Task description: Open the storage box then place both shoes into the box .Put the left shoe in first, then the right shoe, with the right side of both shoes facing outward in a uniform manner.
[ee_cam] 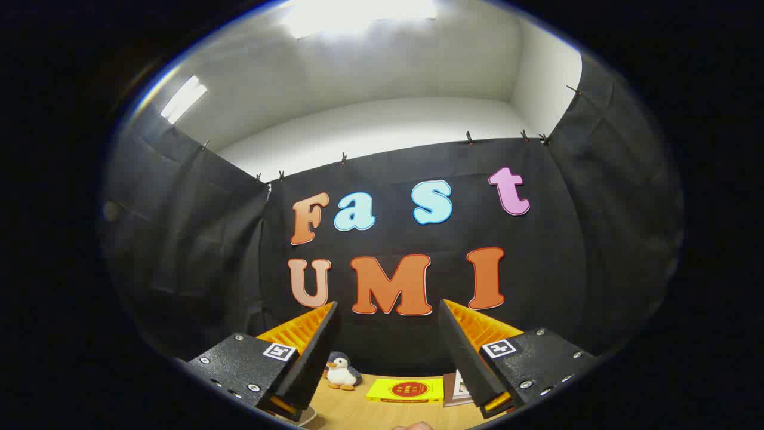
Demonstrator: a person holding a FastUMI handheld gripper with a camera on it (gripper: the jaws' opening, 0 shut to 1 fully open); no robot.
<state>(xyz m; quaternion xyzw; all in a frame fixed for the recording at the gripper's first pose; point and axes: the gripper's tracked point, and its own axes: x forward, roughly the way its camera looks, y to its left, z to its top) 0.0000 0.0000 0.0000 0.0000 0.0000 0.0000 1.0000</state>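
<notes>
My gripper (388,316) is raised and points at the booth's back wall, above the table. Its two fingers stand wide apart, open, with nothing between them. One finger (313,352) rises on the left and the other finger (468,352) on the right. Beyond and below the fingers lies a strip of wooden table (352,412). A sliver of a rounded pale thing (412,426) pokes up at the near edge of the table; I cannot tell what it is.
A small plush penguin (341,371) sits on the table just beyond the left finger. A yellow flat book (407,390) lies between the fingers, farther back. A second book or booklet (456,388) lies beside it, against the right finger. Black cloth walls close the booth.
</notes>
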